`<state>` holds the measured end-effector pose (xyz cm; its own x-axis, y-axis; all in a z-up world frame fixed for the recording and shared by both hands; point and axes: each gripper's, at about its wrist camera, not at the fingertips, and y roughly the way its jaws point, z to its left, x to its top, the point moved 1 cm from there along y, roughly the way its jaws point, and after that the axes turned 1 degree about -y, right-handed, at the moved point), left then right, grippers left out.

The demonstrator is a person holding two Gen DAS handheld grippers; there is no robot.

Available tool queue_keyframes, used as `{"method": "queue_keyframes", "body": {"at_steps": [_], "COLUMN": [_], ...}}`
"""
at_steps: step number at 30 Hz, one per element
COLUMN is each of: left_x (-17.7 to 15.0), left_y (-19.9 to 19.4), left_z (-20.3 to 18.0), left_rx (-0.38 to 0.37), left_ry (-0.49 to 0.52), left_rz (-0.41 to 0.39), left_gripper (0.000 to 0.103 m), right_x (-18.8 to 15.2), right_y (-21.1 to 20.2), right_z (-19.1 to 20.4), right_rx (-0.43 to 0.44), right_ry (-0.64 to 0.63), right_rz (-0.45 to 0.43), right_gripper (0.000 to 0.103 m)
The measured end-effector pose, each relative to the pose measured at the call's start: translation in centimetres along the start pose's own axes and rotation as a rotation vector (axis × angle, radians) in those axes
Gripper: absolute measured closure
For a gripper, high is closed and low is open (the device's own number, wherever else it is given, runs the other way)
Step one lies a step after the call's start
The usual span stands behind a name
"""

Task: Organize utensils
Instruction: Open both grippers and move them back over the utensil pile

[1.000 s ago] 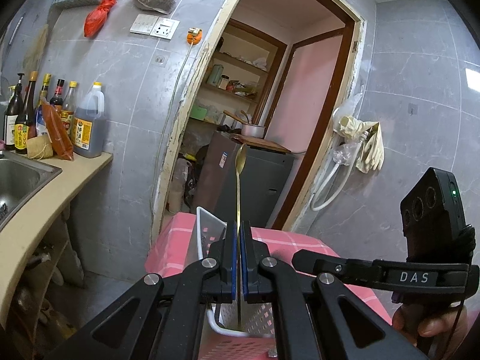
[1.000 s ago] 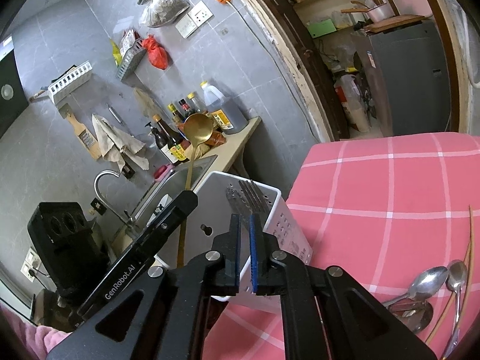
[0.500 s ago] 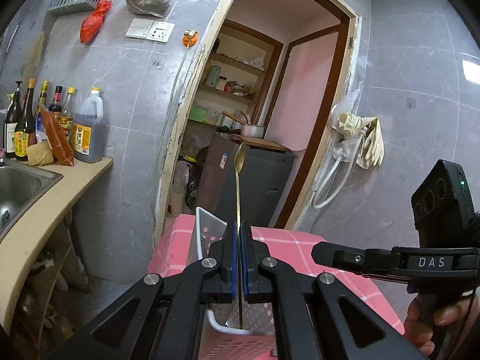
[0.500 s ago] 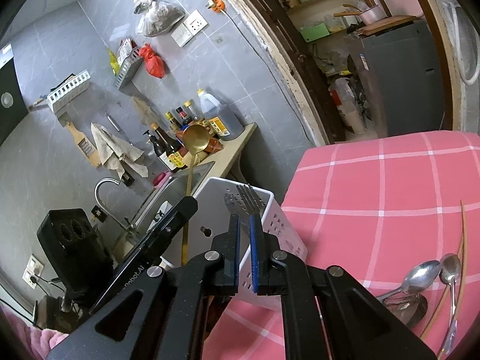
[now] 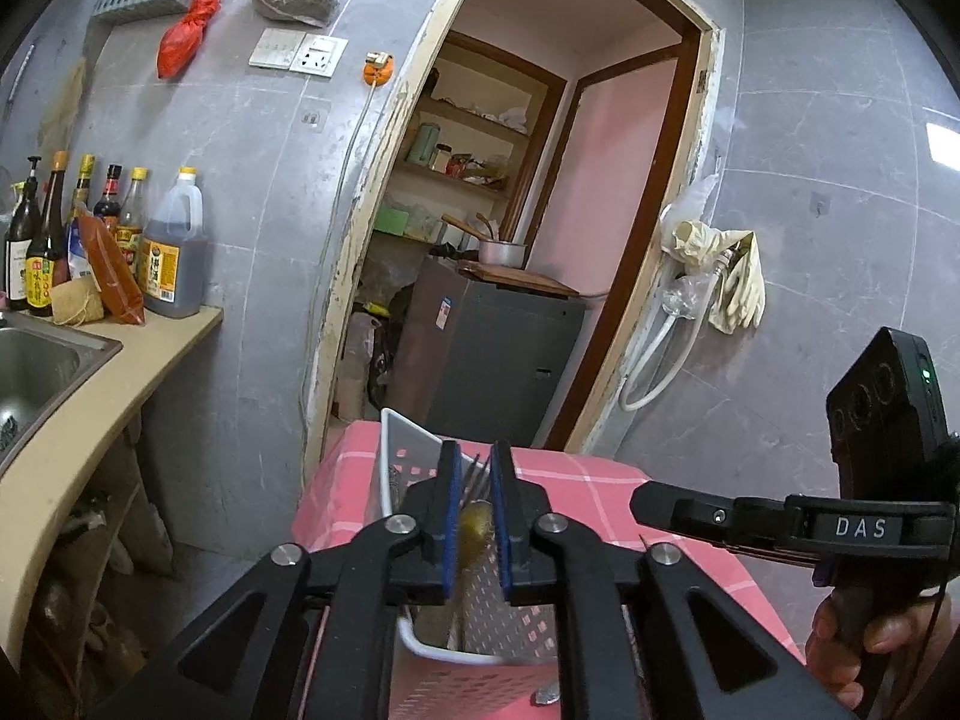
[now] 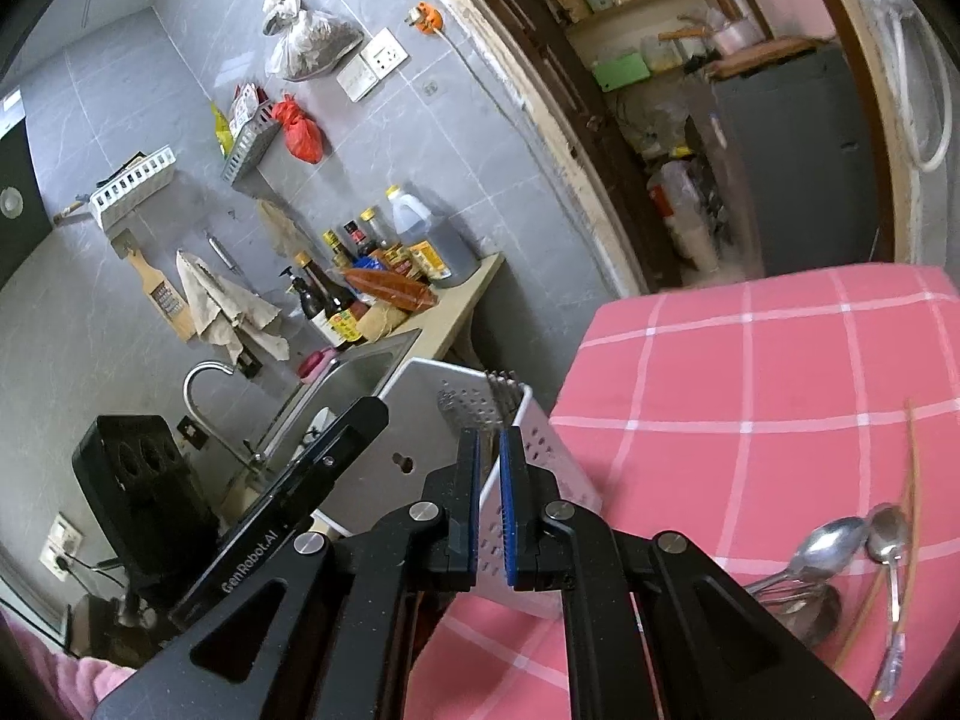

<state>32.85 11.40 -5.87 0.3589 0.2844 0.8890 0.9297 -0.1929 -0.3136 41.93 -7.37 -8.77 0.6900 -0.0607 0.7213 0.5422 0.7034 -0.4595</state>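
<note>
Where lettering can be read, "DAS" sits in white on the right gripper [image 5: 672, 513] and "GenRobot.AI" runs along the left gripper [image 6: 366, 420]. The left gripper's blue-padded jaws have just been opening; between them, blurred and clear of the pads, the gold spoon [image 5: 476, 525] stands upright, bowl upward, inside the white perforated plastic caddy [image 6: 549, 450] on the pink checked tablecloth [image 6: 750, 372]. Fork tines [image 6: 503, 381] point up from the caddy. The right gripper's jaws are closed on nothing. Steel spoons [image 6: 834, 540] lie loose on the cloth.
</note>
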Motion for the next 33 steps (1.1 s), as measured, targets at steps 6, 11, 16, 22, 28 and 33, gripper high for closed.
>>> {"method": "queue_keyframes", "body": {"at_steps": [6,11,16,22,28,33], "left_x": [0.2,0.8,0.9,0.1,-1.7,-3.2], "left_y": [-1.0,-2.1,-3.5,-5.2,-5.7,-5.4], "left_z": [-0.5,-2.2,-4.8,-8.0,-11.6,-13.7], "left_rx": [0.024,0.052,0.074,0.081,0.069,0.063], "left_ry": [-0.02,0.036,0.103,0.128,0.19,0.219], "left_rz": [-0.004,0.0,-0.005,-0.04,-0.051,-0.037], "left_gripper": [0.064,0.033,0.006,0.0,0.0,0.0], "right_x": [0.3,0.4,0.1,-0.8,-1.8,-2.7], "right_y": [-3.4,-6.6,-10.0,-15.3,-20.1,-22.8], "right_z": [-0.4,-0.9,-1.5,-2.0,-2.7,-4.3], "right_rx": [-0.113,-0.217,-0.306,-0.43,-0.544,-0.599], "right_ry": [-0.049,-0.08,-0.087,-0.13,-0.184,-0.193], "right_rz": [-0.083,-0.151,-0.199,-0.283,-0.362,-0.363], "right_gripper": [0.097,0.069,0.057,0.03,0.005,0.002]}}
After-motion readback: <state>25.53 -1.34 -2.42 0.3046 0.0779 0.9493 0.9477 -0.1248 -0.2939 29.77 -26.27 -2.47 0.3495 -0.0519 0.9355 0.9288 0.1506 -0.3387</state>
